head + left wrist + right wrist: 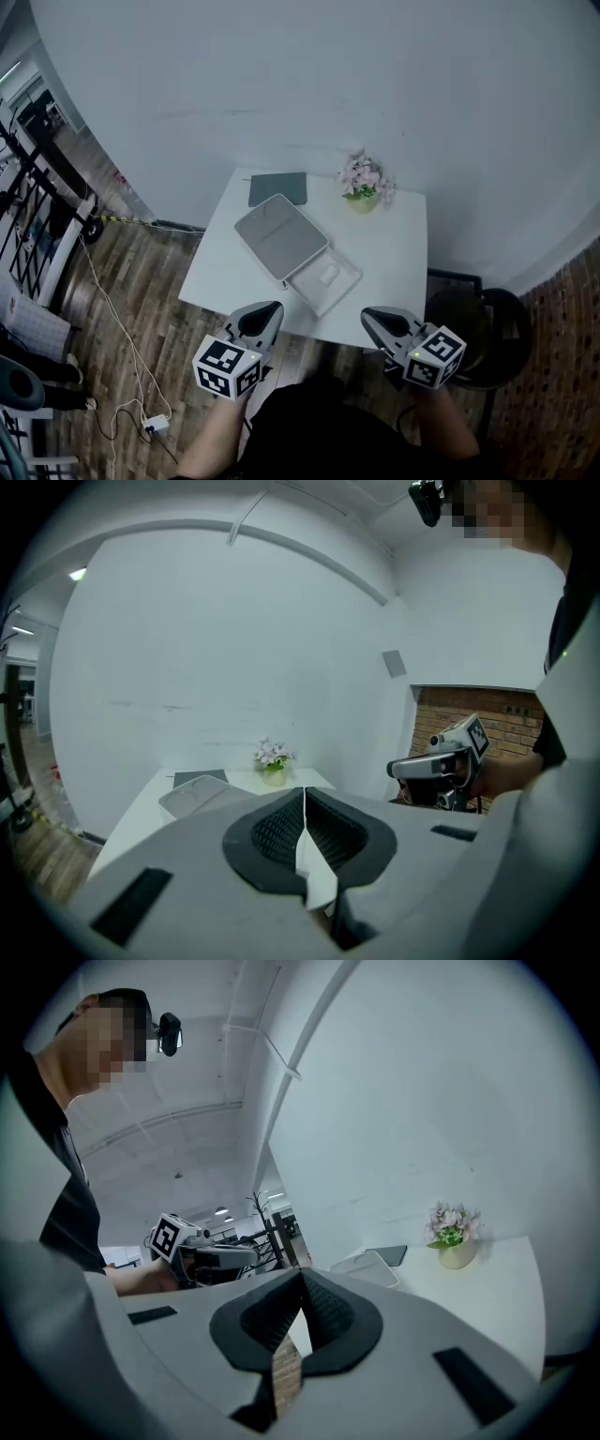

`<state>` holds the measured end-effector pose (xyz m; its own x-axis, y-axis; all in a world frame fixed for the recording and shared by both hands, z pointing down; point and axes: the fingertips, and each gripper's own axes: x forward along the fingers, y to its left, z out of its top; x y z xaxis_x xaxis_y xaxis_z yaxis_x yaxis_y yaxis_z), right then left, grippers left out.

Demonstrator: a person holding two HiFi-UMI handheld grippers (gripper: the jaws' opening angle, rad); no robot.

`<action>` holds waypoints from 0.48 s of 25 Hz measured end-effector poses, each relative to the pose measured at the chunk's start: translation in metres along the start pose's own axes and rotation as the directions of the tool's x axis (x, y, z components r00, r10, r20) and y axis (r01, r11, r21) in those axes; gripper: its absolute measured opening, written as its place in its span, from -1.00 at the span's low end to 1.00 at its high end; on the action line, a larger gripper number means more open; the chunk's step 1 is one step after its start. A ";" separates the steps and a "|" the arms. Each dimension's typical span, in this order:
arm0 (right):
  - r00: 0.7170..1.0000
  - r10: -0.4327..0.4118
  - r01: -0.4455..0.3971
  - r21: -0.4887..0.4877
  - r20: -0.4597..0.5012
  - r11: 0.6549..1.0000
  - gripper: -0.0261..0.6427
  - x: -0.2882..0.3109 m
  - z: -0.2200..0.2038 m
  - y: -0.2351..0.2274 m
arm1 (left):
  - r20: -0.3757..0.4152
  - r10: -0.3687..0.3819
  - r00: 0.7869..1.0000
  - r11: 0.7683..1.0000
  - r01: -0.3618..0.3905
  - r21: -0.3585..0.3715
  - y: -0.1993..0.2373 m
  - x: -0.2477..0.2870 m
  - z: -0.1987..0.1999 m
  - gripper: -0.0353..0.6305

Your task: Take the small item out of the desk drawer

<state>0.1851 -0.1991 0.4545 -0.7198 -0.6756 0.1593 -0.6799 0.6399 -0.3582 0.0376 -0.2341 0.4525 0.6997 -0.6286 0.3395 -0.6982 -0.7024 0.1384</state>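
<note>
White drawer point(313, 296) juts diagonally toward the right tool point(368, 318); it and the left tool point(271, 309) are closed, empty

You have bare desk point(398, 267) right of the drawer box point(279, 234); the flower pot point(363, 195) and dark pad point(278, 187) stand behind it, and a black chair point(473, 328) is beside the desk's right edge.

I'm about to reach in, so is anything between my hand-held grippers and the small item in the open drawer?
Nothing visible. The small white item lies uncovered in the open drawer, with only bare desk between it and the left hand-held gripper or right hand-held gripper.
</note>
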 end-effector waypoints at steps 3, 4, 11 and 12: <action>0.999 -0.014 0.015 0.015 -0.045 1.000 -0.91 0.014 -0.010 -0.017 | -0.003 0.010 1.000 0.999 -0.011 -0.038 0.018 0.008 -0.005 -0.85; 0.998 -0.021 0.022 0.011 -0.061 1.000 -0.91 0.019 -0.012 -0.023 | -0.001 0.011 1.000 0.999 -0.011 -0.048 0.024 0.011 -0.005 -0.85; 0.989 -0.045 0.032 -0.089 -0.144 0.996 -0.91 0.071 0.012 -0.041 | 0.058 0.005 0.998 0.997 0.000 -0.083 0.071 0.023 0.012 -0.85; 0.987 -0.045 0.027 -0.117 -0.157 0.993 -0.91 0.081 0.016 -0.041 | 0.065 0.007 0.998 0.996 -0.001 -0.086 0.078 0.023 0.014 -0.85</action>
<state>0.1569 -0.2861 0.4669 -0.7015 -0.6381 0.3174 -0.7107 0.6599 -0.2438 0.0018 -0.3078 0.4584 0.7032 -0.6536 0.2797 -0.7095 -0.6702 0.2178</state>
